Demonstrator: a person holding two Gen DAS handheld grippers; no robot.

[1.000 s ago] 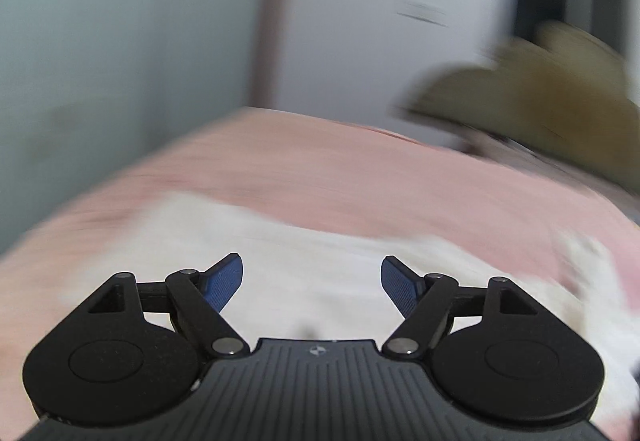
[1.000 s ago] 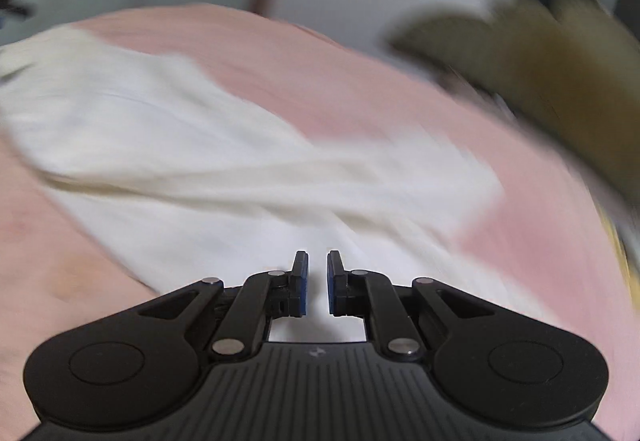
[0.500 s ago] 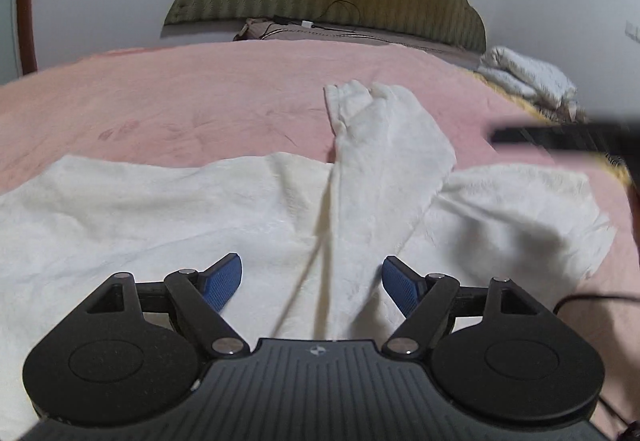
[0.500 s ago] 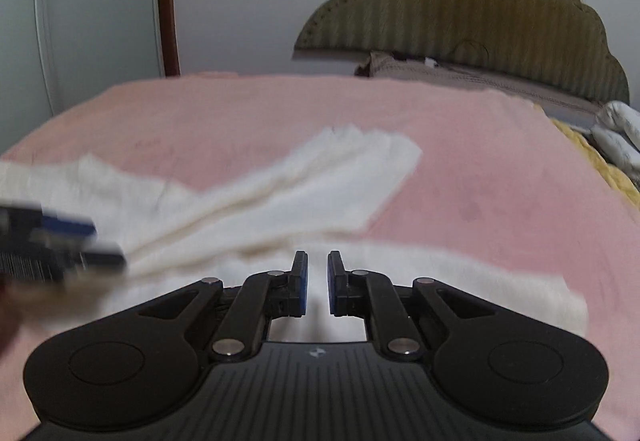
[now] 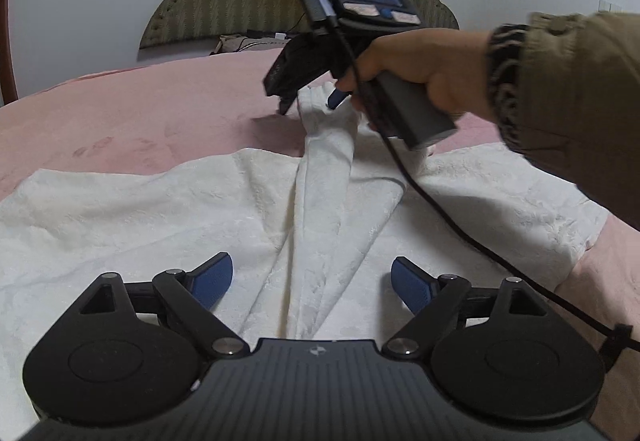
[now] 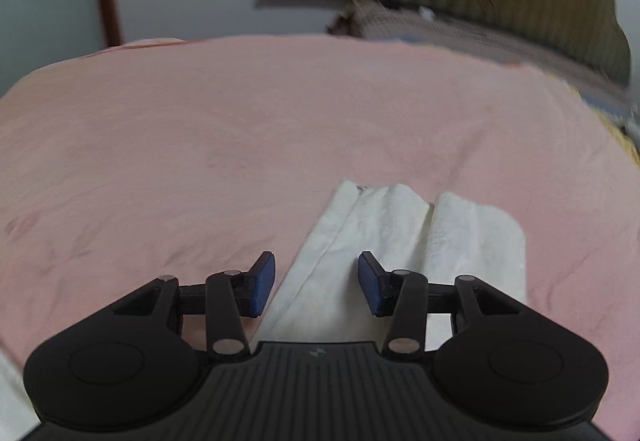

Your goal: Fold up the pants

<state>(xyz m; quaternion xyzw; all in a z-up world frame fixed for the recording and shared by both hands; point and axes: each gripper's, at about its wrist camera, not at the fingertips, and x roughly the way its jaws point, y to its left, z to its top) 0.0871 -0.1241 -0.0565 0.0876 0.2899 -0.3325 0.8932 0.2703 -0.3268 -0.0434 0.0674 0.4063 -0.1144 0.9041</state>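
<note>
- Nearest, the left gripper (image 5: 310, 281) hovers over the white pants (image 5: 160, 209), its jaws wide and opening, pads clear of the cloth; a ridge of folded fabric runs up between them.
- The pants lie spread across the near edge of the pink bed (image 5: 140, 113), one leg crossed over toward the headboard (image 5: 224, 1).
- Farther on, the right gripper (image 6: 316, 283) is over that leg's cuff (image 6: 400, 217), jaws opening and pads off the cloth.
- Judging by this, the leg fold is in hand; next, close on the cuff.
</note>
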